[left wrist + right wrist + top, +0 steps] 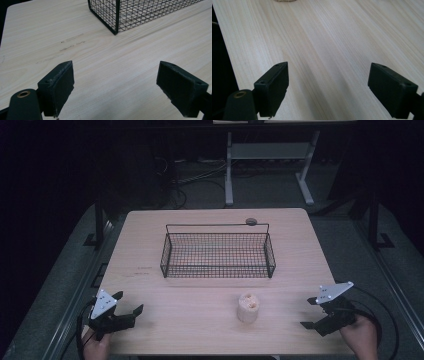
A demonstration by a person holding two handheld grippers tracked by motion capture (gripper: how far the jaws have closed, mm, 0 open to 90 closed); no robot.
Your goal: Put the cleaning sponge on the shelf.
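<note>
The left gripper (pixel 127 304) sits at the table's (pixel 200 330) near left corner, jaws spread wide and empty. The right gripper (pixel 311 312) mirrors it at the near right, also agape. Between them stands a pale roll (pixel 248 307); beyond it, the wire basket (pixel 218 269).

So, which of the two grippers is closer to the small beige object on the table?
The right gripper. The beige object stands right of the table's middle, nearer to it than to the left gripper at the other corner.
</note>
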